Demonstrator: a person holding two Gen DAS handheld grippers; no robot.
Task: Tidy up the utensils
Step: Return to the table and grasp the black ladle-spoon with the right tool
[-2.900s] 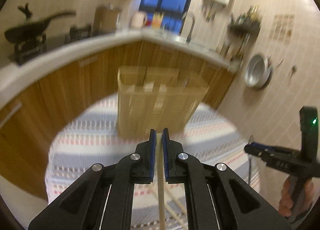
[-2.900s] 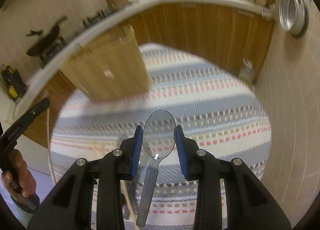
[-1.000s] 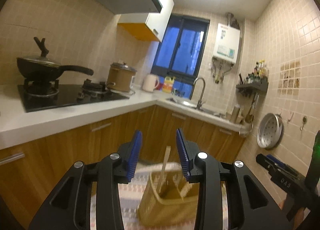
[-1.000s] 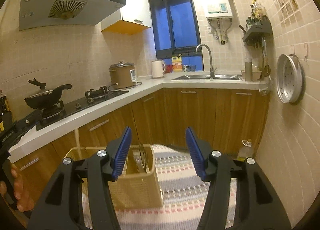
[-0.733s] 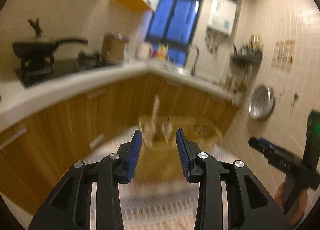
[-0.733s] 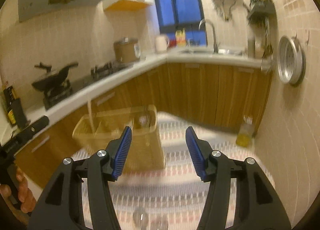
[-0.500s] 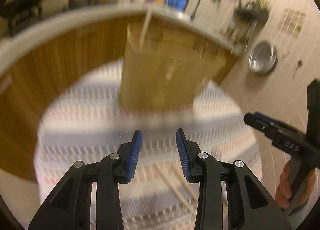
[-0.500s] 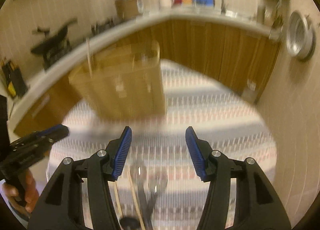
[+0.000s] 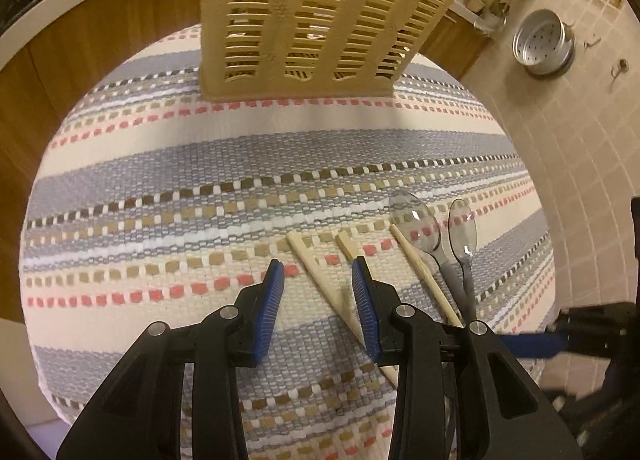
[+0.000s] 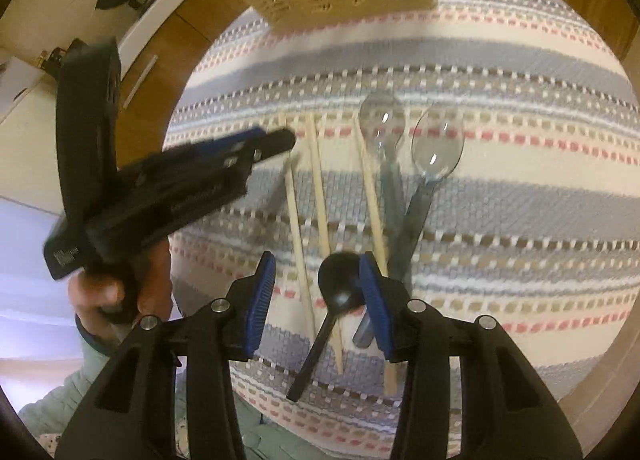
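Several wooden chopsticks (image 9: 316,272) and two clear spoons (image 9: 416,220) lie on the striped cloth (image 9: 200,164). My left gripper (image 9: 317,264) hangs open just above one chopstick, which runs under the gap between its jaws. A black spoon (image 10: 340,288) lies by the chopsticks (image 10: 294,196) and clear spoons (image 10: 438,148). My right gripper (image 10: 317,260) is closing over its bowl; the bowl sits against the right pad, with the left pad apart. The slotted beige basket (image 9: 312,12) stands at the far side.
A hand (image 10: 116,292) holds the left gripper (image 10: 280,140) at the left of the right wrist view. Wooden cabinets (image 9: 80,20) curve behind the table. A metal steamer pan (image 9: 544,44) hangs on the tiled wall to the right.
Both grippers tipped downward and sank from basket height to just over the utensils on the cloth. The right jaws narrowed around the black spoon's bowl. The left jaws kept their width.
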